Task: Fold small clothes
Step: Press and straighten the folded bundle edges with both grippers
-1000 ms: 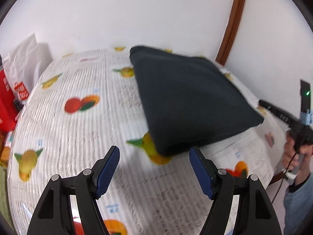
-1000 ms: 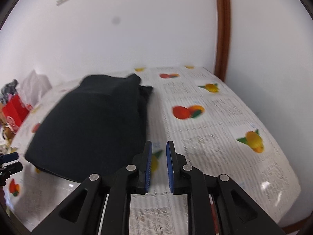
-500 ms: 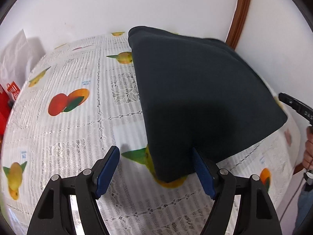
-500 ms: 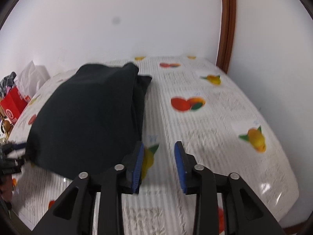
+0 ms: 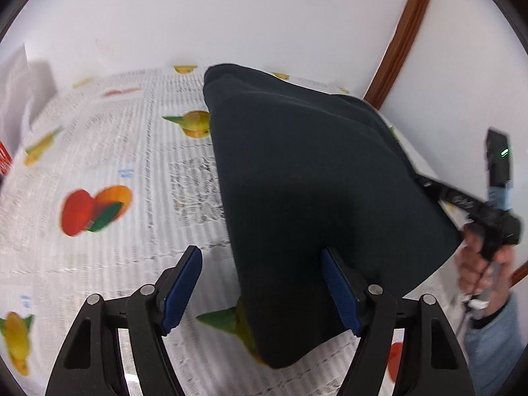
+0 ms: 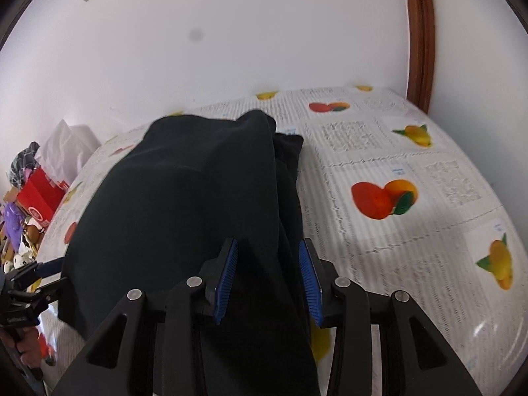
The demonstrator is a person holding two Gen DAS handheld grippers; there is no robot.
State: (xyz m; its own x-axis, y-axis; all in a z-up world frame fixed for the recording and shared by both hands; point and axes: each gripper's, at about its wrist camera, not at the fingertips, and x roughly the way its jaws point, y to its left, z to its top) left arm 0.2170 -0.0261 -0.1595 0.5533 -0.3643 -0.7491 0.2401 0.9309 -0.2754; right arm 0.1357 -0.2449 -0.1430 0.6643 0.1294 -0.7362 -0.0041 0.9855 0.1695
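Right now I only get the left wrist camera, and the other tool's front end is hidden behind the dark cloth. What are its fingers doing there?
Observer: In the right wrist view the right gripper straddles the near edge of the dark garment. Its jaws are closing, with cloth between them.
Operator: Is that cloth just one flat layer?
Observer: No. Along its right side a lower fold sticks out from under the top layer.
Operator: Anything off the table I can't see?
Observer: Yes, a pile of clutter sits past the table's left edge, with purple and patterned things in it.
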